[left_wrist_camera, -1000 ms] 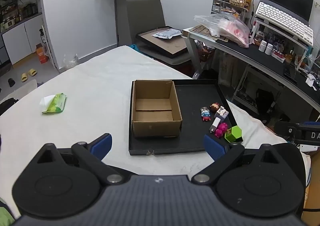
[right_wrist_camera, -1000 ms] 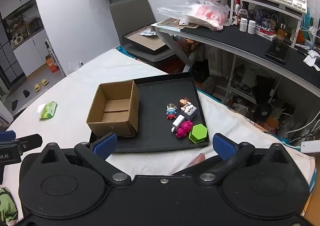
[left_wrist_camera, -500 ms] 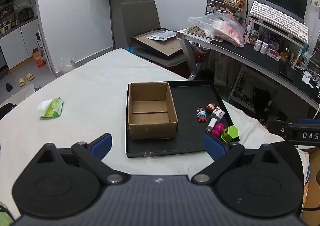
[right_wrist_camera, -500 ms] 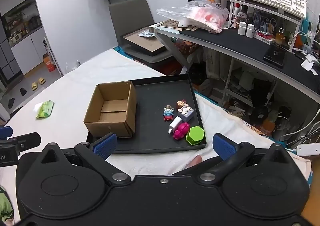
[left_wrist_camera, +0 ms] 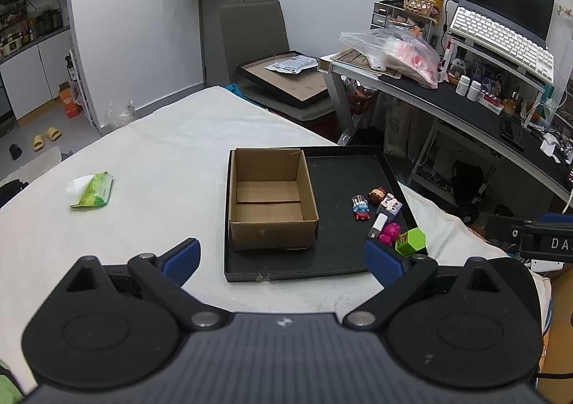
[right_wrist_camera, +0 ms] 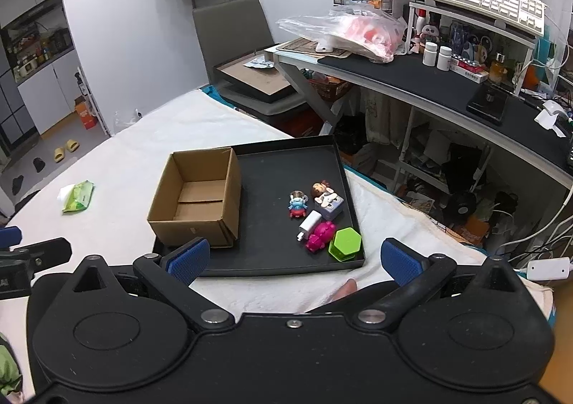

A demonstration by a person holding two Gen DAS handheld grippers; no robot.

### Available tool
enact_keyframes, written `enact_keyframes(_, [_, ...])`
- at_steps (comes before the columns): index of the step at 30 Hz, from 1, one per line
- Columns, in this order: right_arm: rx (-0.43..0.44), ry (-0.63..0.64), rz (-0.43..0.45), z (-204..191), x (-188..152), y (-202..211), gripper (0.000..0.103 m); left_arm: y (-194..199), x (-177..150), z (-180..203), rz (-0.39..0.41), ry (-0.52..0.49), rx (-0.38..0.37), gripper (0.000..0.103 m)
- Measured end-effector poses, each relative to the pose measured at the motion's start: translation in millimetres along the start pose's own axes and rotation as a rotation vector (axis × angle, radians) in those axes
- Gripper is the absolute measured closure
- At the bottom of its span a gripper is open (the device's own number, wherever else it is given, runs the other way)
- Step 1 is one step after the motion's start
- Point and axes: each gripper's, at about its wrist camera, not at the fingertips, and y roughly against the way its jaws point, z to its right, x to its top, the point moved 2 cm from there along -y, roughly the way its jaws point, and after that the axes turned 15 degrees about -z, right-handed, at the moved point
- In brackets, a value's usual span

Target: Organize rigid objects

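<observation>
Cardboard, open-topped and with nothing in it, the box (right_wrist_camera: 197, 202) sits on the left half of a black tray (right_wrist_camera: 279, 264) straight ahead of both claws, which hang over the white cloth short of the tray's near edge. The right claw (right_wrist_camera: 293, 261) has its blue pads spread wide with nothing between them, and the left claw (left_wrist_camera: 281, 259) is just as wide and bare. The toys lie bunched ahead and a little right of the right claw: a green hexagon (right_wrist_camera: 345, 243) nearest, touching a pink figure (right_wrist_camera: 320, 235), then a white plug (right_wrist_camera: 308, 223), a blue figure (right_wrist_camera: 297, 203) and a doll on a grey cube (right_wrist_camera: 327, 200) farther off. Nothing is packed yet, I'd say. To start well, take the hexagon first since it blocks the rest, coming down from above with the pads on two flat sides, and mind the tray wall right beside it. Lift it clear before swinging left over the box, so the pink figure isn't dragged along.
</observation>
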Motion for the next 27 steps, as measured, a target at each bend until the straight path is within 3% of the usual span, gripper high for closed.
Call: enact_keyframes(27, [-0.033,-0.011,-0.008,2.8,1.3,-3.7,0.0,-1.2,-2.0,2.0,0.0,-0.009,-0.009,0.005])
